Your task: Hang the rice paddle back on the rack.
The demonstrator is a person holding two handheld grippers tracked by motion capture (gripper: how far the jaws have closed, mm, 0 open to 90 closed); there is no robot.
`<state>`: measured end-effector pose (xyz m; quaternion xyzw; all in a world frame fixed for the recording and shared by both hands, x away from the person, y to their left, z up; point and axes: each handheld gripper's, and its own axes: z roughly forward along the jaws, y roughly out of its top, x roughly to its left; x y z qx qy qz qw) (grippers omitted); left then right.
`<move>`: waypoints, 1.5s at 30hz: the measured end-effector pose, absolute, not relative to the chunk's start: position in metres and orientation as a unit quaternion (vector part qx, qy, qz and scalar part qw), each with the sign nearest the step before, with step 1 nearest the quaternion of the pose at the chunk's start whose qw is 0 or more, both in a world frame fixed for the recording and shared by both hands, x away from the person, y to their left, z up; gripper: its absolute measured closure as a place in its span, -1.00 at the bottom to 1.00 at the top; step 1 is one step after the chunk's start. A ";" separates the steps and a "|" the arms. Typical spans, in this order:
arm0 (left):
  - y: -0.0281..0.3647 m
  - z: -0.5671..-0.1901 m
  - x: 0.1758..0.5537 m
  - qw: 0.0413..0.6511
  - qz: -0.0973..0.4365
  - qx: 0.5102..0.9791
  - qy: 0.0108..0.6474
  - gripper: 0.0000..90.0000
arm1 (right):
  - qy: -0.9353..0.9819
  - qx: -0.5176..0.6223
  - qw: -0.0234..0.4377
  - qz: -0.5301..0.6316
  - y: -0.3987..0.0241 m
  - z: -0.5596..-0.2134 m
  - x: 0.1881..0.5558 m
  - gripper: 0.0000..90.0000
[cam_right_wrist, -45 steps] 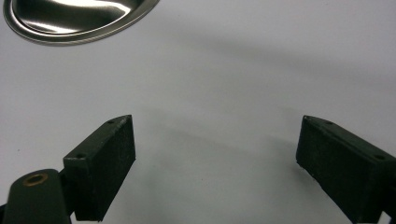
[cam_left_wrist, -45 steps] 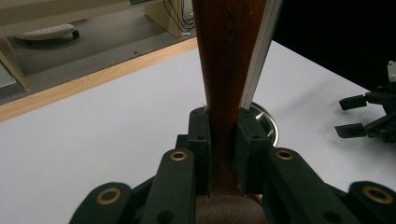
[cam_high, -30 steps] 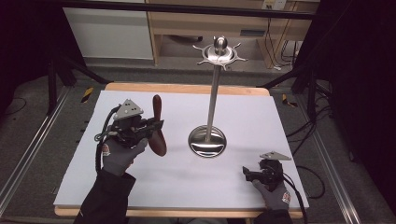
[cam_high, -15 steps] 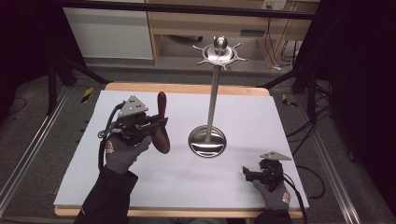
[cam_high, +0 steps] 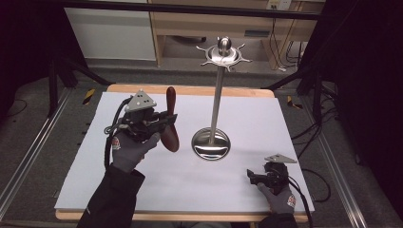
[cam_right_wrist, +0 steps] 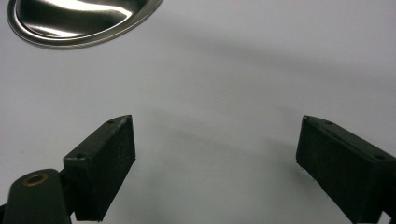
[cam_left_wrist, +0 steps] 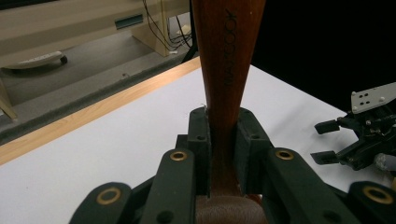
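A: Nearest us, at the lower right of the high view, what is the right gripper doing?

B: It rests on the white surface, jaws spread wide with nothing between them.

A: And the left gripper?

B: At centre left its jaws are clamped tight on a wooden spoon, which stands nearly upright above the surface, bowl end down, handle tip up.

A: How do you think it will handle?

B: I judge it stiff and light, solid wood, not fragile. The finish looks smooth, so it could slip or swivel in a loose grip. The narrow neck just above the bowl, where the jaws sit in the left gripper view, looks like a sound place to hold.

A: Any writing?

B: Letters are stamped down the handle; they seem to end in "COOK", but I can't read the start.

A: And farther back?

B: A steel stand with a round base and a hooked crown, just right of the spoon, not touching it.
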<state>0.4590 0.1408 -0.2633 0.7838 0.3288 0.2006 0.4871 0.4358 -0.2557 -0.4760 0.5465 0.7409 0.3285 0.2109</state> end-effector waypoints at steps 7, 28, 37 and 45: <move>0.136 -0.260 0.463 0.490 0.203 0.783 0.326 0.73 | 0.741 0.546 0.211 0.328 -0.256 -0.476 0.436 -0.73; 0.123 -0.246 0.468 0.491 0.205 0.785 0.318 0.73 | 0.740 0.547 0.209 0.330 -0.256 -0.476 0.436 -0.73; 0.115 -0.242 0.473 0.492 0.203 0.785 0.316 0.73 | 0.739 0.548 0.209 0.333 -0.256 -0.476 0.436 -0.73; 0.113 -0.238 0.475 0.494 0.204 0.785 0.315 0.73 | 0.738 0.549 0.206 0.334 -0.256 -0.475 0.436 -0.73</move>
